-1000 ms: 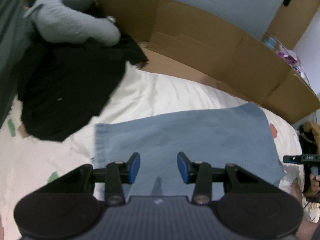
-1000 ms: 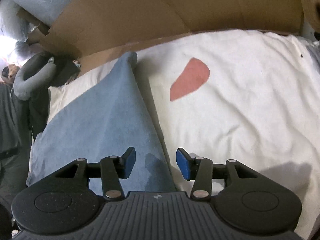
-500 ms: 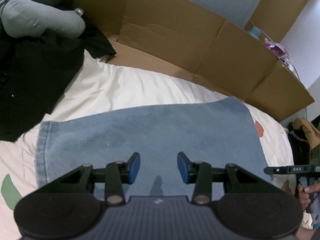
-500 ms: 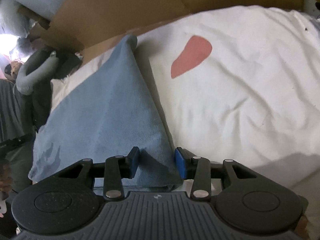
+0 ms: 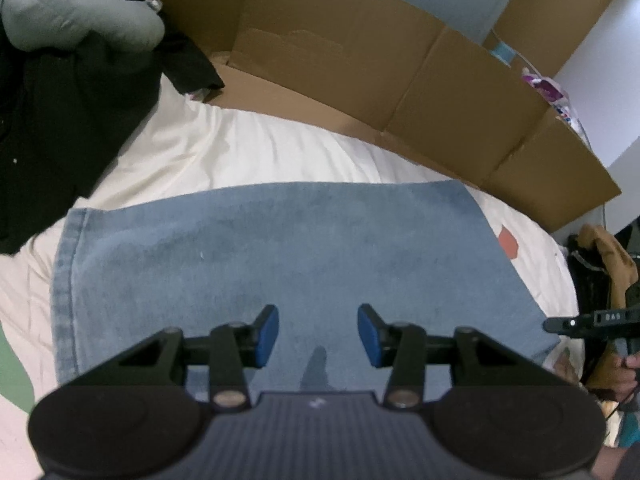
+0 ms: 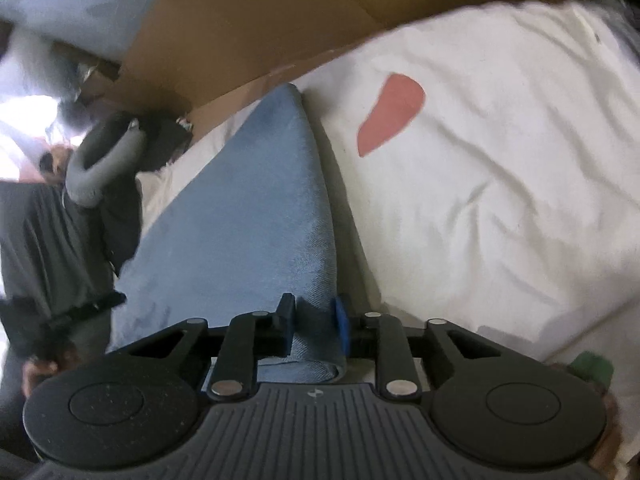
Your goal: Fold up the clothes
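Observation:
A blue denim garment (image 5: 280,248) lies flat on the white sheet (image 5: 240,148), its stitched hem at the left. My left gripper (image 5: 318,336) hovers over its near part, jaws opening slightly, nothing between the blue pads. In the right wrist view the same garment (image 6: 248,220) runs away as a long wedge. My right gripper (image 6: 313,322) is at its near right corner, jaws closing, with the folded edge bunched between the pads and pressed by them. Part of the right gripper (image 5: 592,322) shows at the garment's right edge in the left wrist view.
A brown cardboard wall (image 5: 400,80) lines the far side of the bed. Black clothes (image 5: 60,120) and a grey neck pillow (image 5: 72,16) lie at the far left. A red patch (image 6: 392,116) marks the sheet right of the garment. A brown garment (image 5: 604,256) sits at far right.
The right gripper's jaws have narrowed from wide apart around the garment's corner to pinching it. The left gripper has moved left and lower over the garment, bringing its hem into view.

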`<state>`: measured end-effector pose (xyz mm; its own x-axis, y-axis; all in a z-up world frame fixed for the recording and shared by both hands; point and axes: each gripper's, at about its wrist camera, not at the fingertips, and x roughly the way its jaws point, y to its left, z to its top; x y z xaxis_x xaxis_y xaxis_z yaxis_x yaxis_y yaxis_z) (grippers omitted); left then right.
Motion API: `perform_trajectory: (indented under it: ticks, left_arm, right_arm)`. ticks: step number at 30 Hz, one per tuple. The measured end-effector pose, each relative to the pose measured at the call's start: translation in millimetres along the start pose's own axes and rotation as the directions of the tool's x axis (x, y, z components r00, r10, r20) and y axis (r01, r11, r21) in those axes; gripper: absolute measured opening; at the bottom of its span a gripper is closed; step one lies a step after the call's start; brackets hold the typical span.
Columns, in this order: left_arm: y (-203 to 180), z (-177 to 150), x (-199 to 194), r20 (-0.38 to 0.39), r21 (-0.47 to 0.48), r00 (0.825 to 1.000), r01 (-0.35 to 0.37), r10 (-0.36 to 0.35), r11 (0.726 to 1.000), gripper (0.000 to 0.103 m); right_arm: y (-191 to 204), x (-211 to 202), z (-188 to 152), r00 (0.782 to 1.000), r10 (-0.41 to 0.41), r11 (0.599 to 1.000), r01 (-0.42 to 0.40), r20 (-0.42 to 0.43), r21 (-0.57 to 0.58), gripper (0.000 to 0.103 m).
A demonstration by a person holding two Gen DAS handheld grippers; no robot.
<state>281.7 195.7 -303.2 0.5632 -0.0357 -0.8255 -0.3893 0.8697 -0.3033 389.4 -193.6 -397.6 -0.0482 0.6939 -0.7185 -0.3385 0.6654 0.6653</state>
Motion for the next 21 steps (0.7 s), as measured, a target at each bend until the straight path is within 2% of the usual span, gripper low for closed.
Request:
perform_trajectory:
  ticks: [2, 5, 7, 12, 17, 21]
  left_arm:
    - [-0.2, -0.3, 1.3, -0.006, 0.002, 1.0, -0.005, 0.005, 1.0, 0.047]
    - [-1.5, -1.6, 3.1, -0.015, 0.006, 1.0, -0.007, 0.007, 1.0, 0.047]
    - [-2.8, -3.1, 4.9, -0.024, 0.012, 1.0, -0.009, 0.009, 1.0, 0.047]
    - [-5.7, -6.3, 9.0, -0.043, 0.022, 0.999, -0.012, 0.013, 1.0, 0.047]
    - [-8.4, -7.2, 10.8, -0.054, 0.027, 0.998, -0.008, 0.01, 1.0, 0.048]
    - [-11.7, -11.1, 13.8, -0.074, 0.031, 0.997, -0.002, 0.005, 1.0, 0.048]
  right_arm:
    - [-7.0, 4.2, -0.8, 1.0, -0.002, 0.999, 0.003, -0.007, 0.04, 0.037]
    - [-17.0, 15.2, -2.1, 0.999, 0.011, 0.996, -0.008, -0.03, 0.087, 0.038]
    - [-20.7, 21.1, -2.5, 0.999, 0.02, 0.994, -0.015, -0.042, 0.109, 0.047]
    - [-23.8, 27.9, -4.1, 0.998, 0.037, 0.994, -0.032, -0.049, 0.107, 0.049]
    - [-23.5, 21.6, -3.6, 0.992, 0.117, 0.985, -0.109, -0.052, 0.13, 0.047]
    - [-25.2, 11.9, -2.6, 0.983, 0.181, 0.969, -0.176, -0.013, 0.172, 0.047]
